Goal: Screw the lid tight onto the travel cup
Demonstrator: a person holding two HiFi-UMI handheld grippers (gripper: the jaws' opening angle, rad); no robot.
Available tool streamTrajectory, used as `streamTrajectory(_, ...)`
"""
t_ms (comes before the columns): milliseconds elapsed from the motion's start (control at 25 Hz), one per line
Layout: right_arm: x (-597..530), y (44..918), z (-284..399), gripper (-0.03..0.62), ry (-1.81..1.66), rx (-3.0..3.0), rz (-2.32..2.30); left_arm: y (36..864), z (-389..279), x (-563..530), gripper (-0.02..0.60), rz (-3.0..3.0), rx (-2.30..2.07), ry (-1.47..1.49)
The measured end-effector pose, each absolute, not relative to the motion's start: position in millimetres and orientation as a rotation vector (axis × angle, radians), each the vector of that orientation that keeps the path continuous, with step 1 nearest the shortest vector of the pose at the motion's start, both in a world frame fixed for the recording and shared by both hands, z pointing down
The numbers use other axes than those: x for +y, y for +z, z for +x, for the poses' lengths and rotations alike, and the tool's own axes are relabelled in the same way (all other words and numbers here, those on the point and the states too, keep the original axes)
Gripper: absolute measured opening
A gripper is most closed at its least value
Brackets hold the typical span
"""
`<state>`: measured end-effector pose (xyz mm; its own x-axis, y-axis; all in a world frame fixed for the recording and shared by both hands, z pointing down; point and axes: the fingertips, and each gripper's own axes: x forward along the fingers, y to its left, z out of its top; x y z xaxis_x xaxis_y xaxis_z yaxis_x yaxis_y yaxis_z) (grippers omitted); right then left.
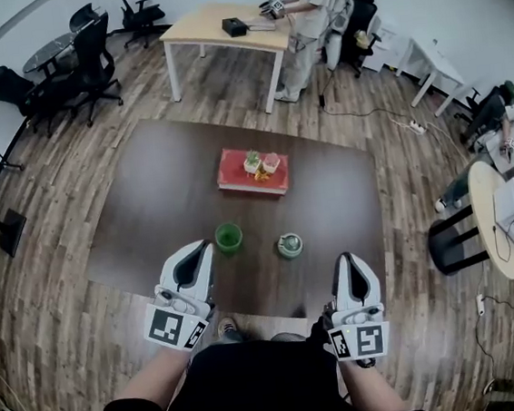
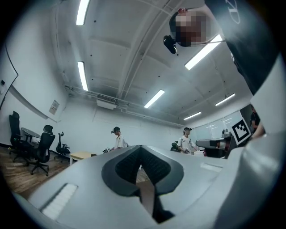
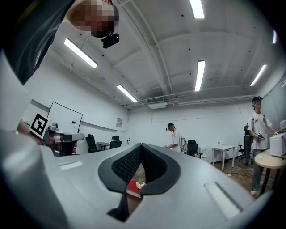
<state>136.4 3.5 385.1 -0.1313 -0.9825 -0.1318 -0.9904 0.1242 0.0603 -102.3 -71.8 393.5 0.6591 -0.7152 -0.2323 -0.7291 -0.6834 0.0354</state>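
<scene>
On the dark brown table [image 1: 148, 211] an open green travel cup [image 1: 228, 238] stands upright. Its pale round lid [image 1: 289, 245] lies a short way to the cup's right, apart from it. My left gripper [image 1: 204, 247] hovers just near-left of the cup, shut and empty. My right gripper [image 1: 346, 259] is to the near right of the lid, also shut and empty. In the left gripper view the left gripper [image 2: 140, 147] points up at the room and shows neither cup nor lid. The right gripper [image 3: 141, 146] is closed in its own view too.
A red box [image 1: 252, 175] with small potted plants [image 1: 262, 162] sits at the table's middle; the red box [image 3: 133, 188] also shows under the right jaws. Behind stand a light wooden desk [image 1: 211, 27] with a person [image 1: 310, 12], office chairs [image 1: 86, 54], and a round table [image 1: 491, 212] at right.
</scene>
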Motion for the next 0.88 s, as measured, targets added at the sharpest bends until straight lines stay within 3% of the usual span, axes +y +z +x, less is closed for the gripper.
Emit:
streamTrajectory(600,-59.4,390.3,182.5,0.009,0.149,2.396,-1.954,393.2,-71.9,-123.2,-0.001,-2.742,1.276,0.379)
streamTrajectory(640,-60.3,389.0,181.5,0.009,0.157,2.412,-1.919,390.4,-66.9,-122.2,0.084,-2.719,1.243,0.405)
streamTrajectory(680,-60.3,388.1,179.5,0.011,0.164,2.427,-1.879,388.5,-62.4,-121.0,0.485,-2.693,1.217,0.419)
streamTrajectory(720,-60.4,388.7,177.6,0.036,0.165,2.441,-1.848,389.0,-58.9,-119.7,0.589,-2.674,1.198,0.413)
streamTrajectory(760,-61.4,391.4,176.5,0.094,0.159,2.453,-1.834,392.6,-55.9,-118.6,0.589,-2.667,1.179,0.381)
streamTrajectory(880,-70.7,403.6,177.1,0.113,0.162,2.475,-1.869,411.3,-47.1,-120.1,0.589,-2.677,1.127,0.242)
